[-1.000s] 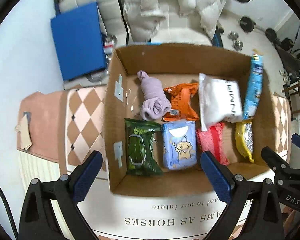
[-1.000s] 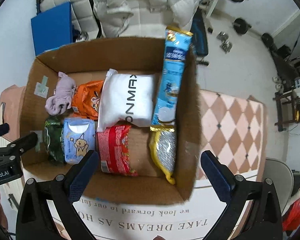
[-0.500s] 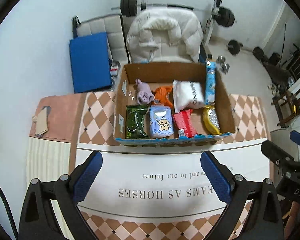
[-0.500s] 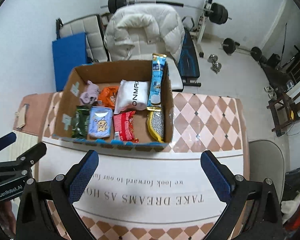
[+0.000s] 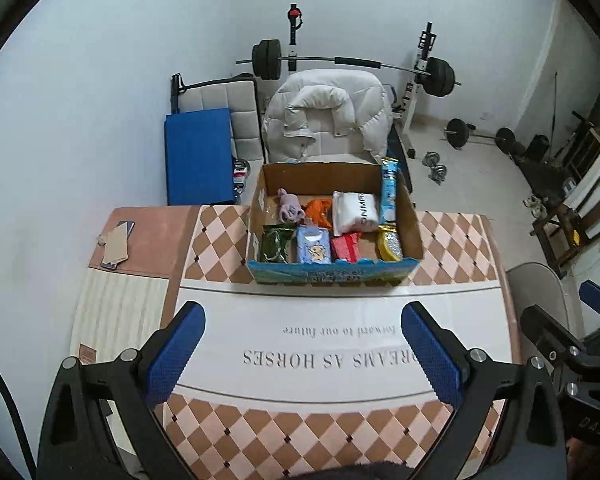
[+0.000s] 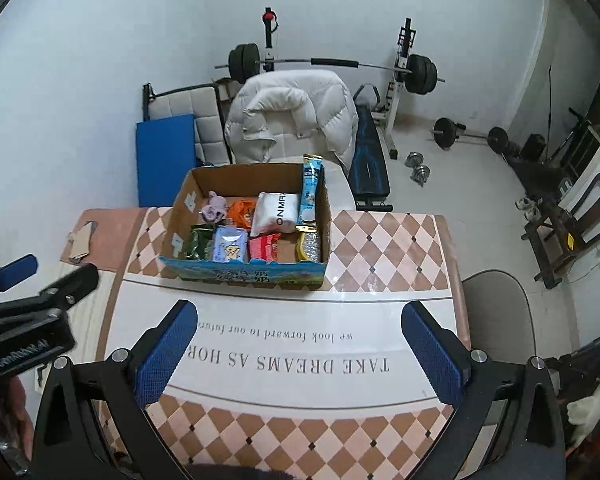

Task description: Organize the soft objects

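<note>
Both grippers, left gripper [image 5: 302, 350] and right gripper [image 6: 300, 350], spread, empty, above desk [image 5: 452, 240] mat [image 6: 284, 360] reading "TAKE DREAMS AS HORSES". Behind mat: cardboard box [image 5: 334, 272]; white pouch [image 6: 278, 214] inside, lettering partly legible.

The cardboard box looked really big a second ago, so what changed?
Both grippers, left gripper and right gripper, pulled back up and away from the brown cardboard box, so it looks smaller. Both remain open, holding nothing. The soft packets inside stayed put.

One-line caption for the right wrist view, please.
Open right gripper hovers over the lettered table mat, facing a cardboard box packed with soft packets; left gripper at frame edge.
</note>
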`<state>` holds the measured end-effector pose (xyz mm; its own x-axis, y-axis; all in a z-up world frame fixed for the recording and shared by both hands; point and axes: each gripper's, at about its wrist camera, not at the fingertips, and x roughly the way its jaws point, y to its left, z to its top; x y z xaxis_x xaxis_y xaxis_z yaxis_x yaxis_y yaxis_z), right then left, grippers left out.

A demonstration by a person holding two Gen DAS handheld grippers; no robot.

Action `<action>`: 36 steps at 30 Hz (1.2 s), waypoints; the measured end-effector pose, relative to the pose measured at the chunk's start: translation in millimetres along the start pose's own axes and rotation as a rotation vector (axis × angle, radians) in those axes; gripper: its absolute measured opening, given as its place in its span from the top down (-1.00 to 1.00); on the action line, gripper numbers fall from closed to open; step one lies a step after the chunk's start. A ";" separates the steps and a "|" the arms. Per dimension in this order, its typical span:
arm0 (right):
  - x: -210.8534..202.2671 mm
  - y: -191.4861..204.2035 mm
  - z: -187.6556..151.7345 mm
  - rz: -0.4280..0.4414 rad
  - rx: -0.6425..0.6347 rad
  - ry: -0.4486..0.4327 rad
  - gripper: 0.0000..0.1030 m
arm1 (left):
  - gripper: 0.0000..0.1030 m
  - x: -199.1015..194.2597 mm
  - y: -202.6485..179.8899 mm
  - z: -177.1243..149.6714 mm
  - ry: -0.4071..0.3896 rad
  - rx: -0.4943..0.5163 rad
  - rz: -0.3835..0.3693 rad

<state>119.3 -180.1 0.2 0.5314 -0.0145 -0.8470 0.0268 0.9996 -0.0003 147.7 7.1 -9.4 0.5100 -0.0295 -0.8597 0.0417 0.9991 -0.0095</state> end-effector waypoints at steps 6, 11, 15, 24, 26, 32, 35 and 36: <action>-44.7 4.8 -13.8 -0.007 -0.012 -0.059 -1.00 | -0.95 -29.5 0.1 -10.5 -0.047 -0.020 0.028; -69.4 6.2 -20.5 -0.013 -0.012 -0.086 -1.00 | -0.95 -47.5 0.9 -16.8 -0.075 -0.031 0.029; -75.0 6.4 -21.4 -0.020 -0.010 -0.086 -1.00 | -0.95 -53.2 2.1 -19.2 -0.086 -0.037 0.030; -60.9 6.0 -10.8 -0.037 0.008 -0.087 -1.00 | -0.99 -37.1 -0.4 -14.3 -0.095 -0.028 0.028; -58.3 6.6 -8.8 -0.061 0.005 -0.100 -1.00 | -0.99 -32.7 -1.0 -12.8 -0.105 -0.028 0.045; -44.9 5.9 3.0 -0.096 0.014 -0.115 -1.00 | -0.99 -23.2 0.0 -4.7 -0.122 -0.025 0.088; -38.0 5.4 8.1 -0.108 0.015 -0.117 -1.00 | -0.99 -22.0 -0.3 0.2 -0.133 -0.024 0.095; -36.0 5.3 9.4 -0.108 0.016 -0.115 -1.00 | -0.99 -21.5 -0.2 1.6 -0.134 -0.025 0.095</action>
<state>108.3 -174.5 35.7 0.6185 -0.1252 -0.7758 0.1021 0.9917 -0.0787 138.2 7.5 9.8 0.6211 0.0632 -0.7812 -0.0332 0.9980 0.0544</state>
